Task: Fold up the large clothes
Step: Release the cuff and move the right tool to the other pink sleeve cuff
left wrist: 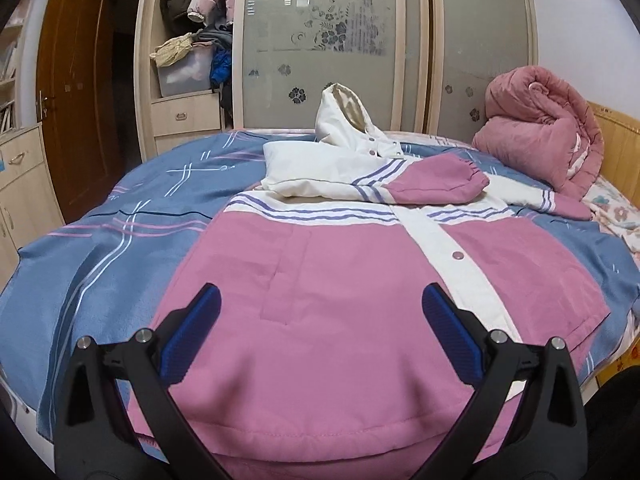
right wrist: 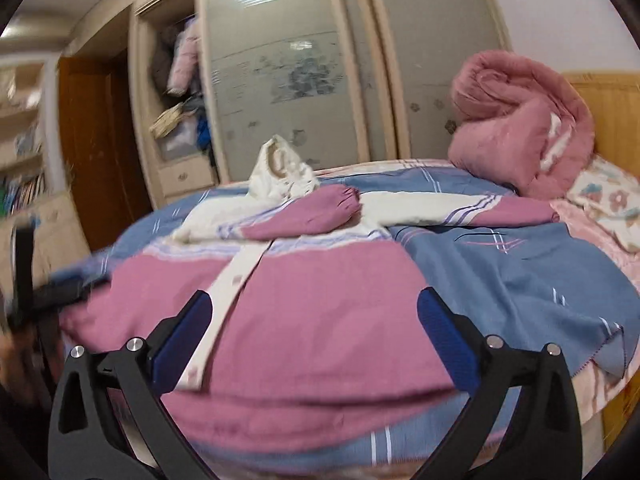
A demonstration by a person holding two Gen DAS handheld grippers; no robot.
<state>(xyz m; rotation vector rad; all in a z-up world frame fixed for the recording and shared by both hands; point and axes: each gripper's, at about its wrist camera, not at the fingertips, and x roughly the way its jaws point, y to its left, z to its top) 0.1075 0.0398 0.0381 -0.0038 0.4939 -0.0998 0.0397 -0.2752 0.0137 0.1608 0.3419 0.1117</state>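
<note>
Pink-and-white padded jacket lies face up on the bed, long axis running from its hem at 6 o'clock to the hood at 12. One sleeve is folded across the chest; the other sleeve points out toward 2 o'clock. We hold the left gripper and right gripper over the hem, jaws spread, pinching nothing. The right looks nearer the loose sleeve.
</note>
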